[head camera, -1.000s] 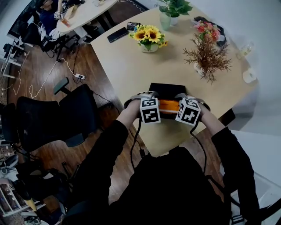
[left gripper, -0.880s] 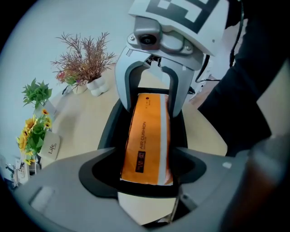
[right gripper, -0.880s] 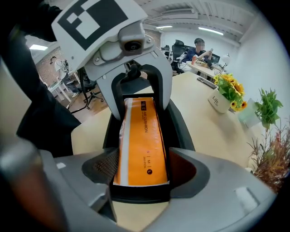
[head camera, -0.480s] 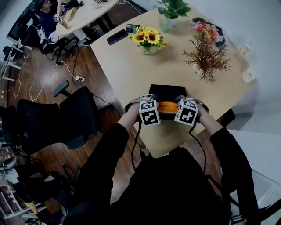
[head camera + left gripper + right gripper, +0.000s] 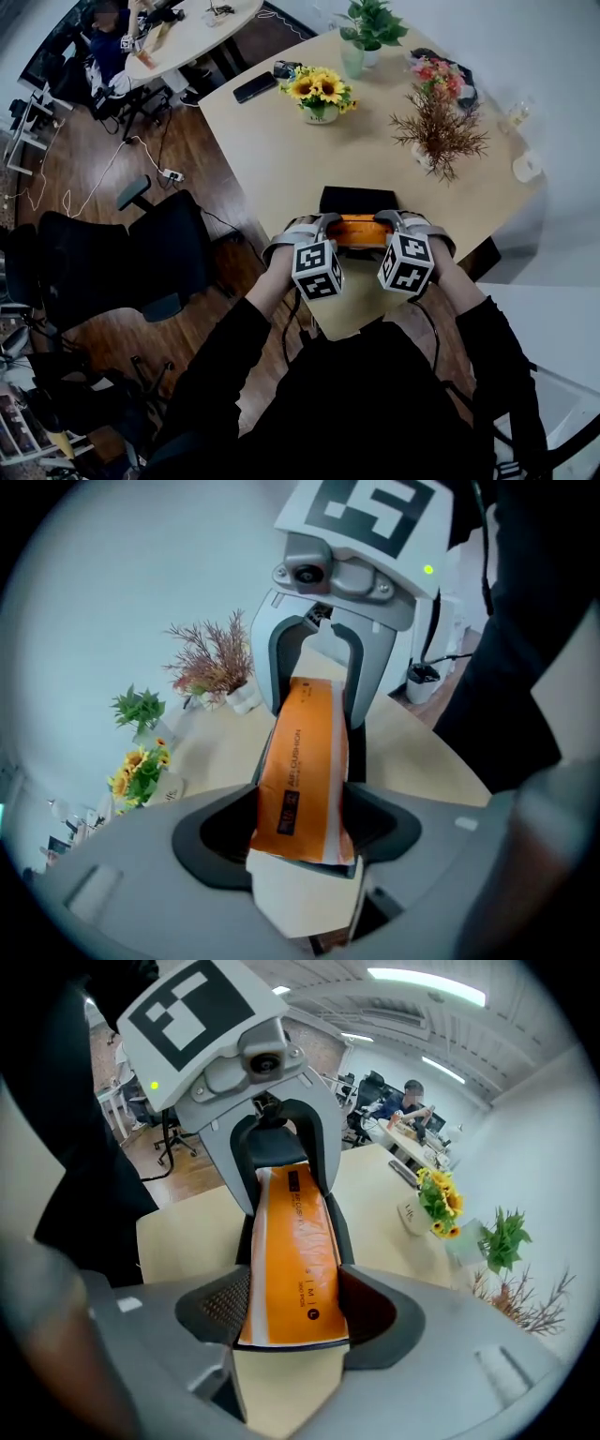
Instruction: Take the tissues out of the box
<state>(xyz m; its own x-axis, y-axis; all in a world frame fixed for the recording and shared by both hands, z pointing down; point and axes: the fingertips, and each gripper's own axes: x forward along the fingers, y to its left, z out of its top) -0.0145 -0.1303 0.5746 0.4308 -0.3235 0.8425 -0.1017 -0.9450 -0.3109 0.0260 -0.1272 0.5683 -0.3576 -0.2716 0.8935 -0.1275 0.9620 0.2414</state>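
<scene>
An orange flat pack [image 5: 361,231] with print on it hangs between my two grippers, just in front of the black box [image 5: 356,200] on the beige table [image 5: 281,150]. My left gripper [image 5: 323,232] is shut on the pack's left end, my right gripper [image 5: 395,229] on its right end. In the left gripper view the orange pack [image 5: 302,771] runs from my left gripper [image 5: 300,846] to the right gripper [image 5: 319,658] opposite. In the right gripper view the orange pack [image 5: 292,1260] runs from my right gripper [image 5: 291,1321] to the left gripper [image 5: 272,1147].
A sunflower vase [image 5: 319,89], a dried plant [image 5: 439,131], pink flowers [image 5: 439,67], a green plant [image 5: 370,23] and a dark phone [image 5: 253,86] stand farther back on the table. A black office chair [image 5: 131,248] is at my left. The table's near edge lies under the grippers.
Both grippers, with the orange pack between them, have come toward me and away from the black box. The marker cubes show larger and lower in the head view.
</scene>
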